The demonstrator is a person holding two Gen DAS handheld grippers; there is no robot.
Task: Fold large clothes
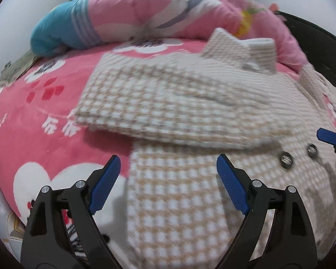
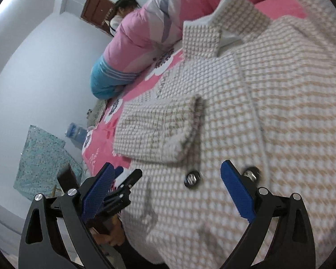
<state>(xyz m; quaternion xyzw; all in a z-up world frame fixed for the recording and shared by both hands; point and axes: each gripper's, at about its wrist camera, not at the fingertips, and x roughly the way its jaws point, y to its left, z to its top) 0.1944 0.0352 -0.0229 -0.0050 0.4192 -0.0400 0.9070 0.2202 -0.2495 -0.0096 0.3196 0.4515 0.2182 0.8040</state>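
Note:
A beige-and-white checked coat (image 1: 190,103) lies spread on the pink bed sheet (image 1: 33,116), collar (image 1: 242,49) toward the far side. One sleeve (image 2: 159,130) is folded across its front, above two metal buttons (image 1: 285,158). My left gripper (image 1: 168,159) hovers open over the coat's lower front, with nothing between its blue pads. My right gripper (image 2: 168,165) is also open over the coat (image 2: 268,112) near a button (image 2: 191,179), holding nothing. Its blue fingertip (image 1: 329,136) shows at the right edge of the left wrist view. The left gripper (image 2: 123,188) appears low on the left in the right wrist view.
A rolled pink quilt (image 1: 163,11) with a blue end (image 1: 53,31) lies along the far side of the bed. A person (image 2: 123,6) sits beyond it near a brown door (image 2: 96,9). A teal patterned cloth (image 2: 42,157) stands by the white wall, left of the bed.

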